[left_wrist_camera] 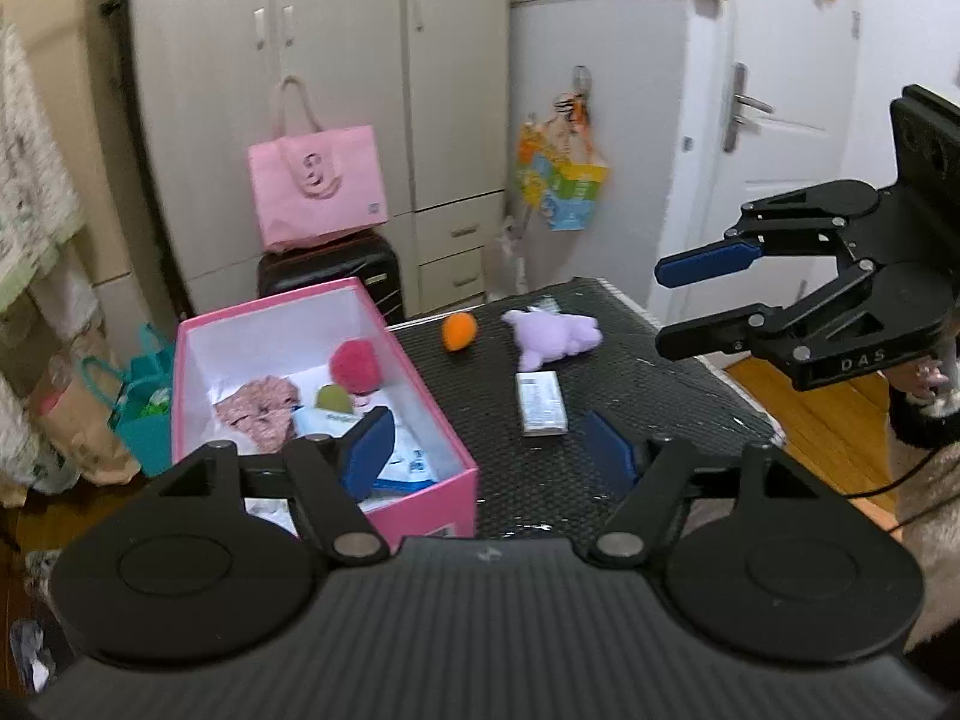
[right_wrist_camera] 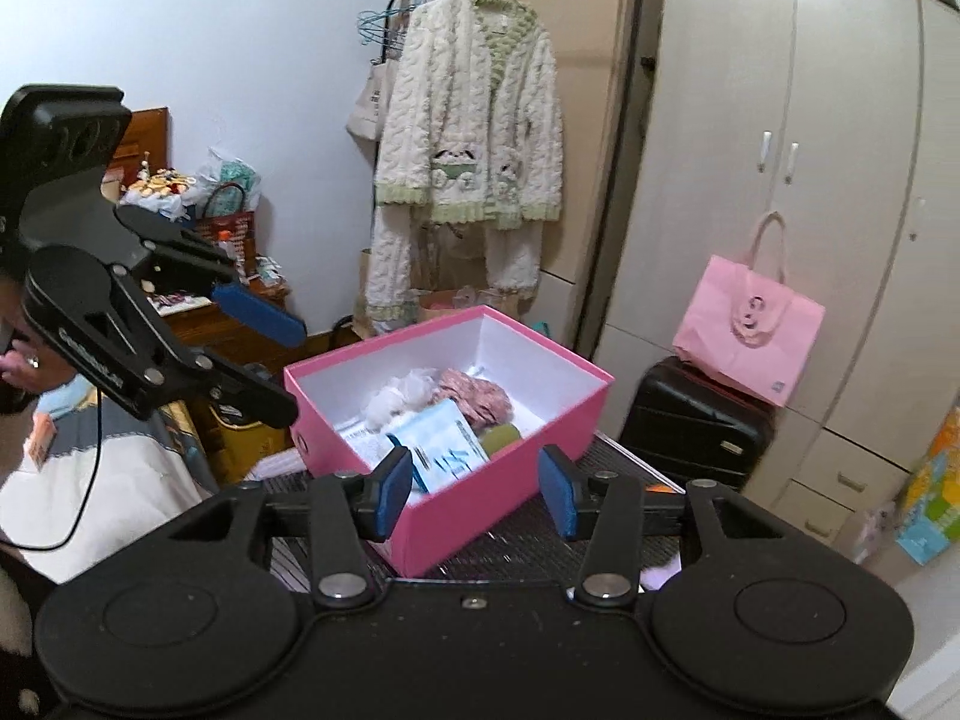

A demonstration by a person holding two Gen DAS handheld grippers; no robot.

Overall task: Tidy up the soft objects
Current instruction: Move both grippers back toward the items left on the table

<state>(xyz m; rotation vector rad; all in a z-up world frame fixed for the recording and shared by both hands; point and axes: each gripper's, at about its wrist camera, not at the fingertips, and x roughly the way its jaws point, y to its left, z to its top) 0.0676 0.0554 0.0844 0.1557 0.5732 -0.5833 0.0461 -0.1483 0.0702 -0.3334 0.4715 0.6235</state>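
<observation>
Purple plush [left_wrist_camera: 552,339] lies on black table [left_wrist_camera: 660,384] beside pink box [left_wrist_camera: 420,501]; both grippers' jaws wide, empty

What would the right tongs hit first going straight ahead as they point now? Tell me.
Most likely the pink box: the open right tongs aim at its near wall and rim, with the blue-and-white packet inside just beyond. Depth is hard to judge through the fisheye.

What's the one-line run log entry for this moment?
left gripper: open, empty | right gripper: open, empty | pink cardboard box: partly filled | on black table: orange ball, purple plush toy, white packet
</observation>
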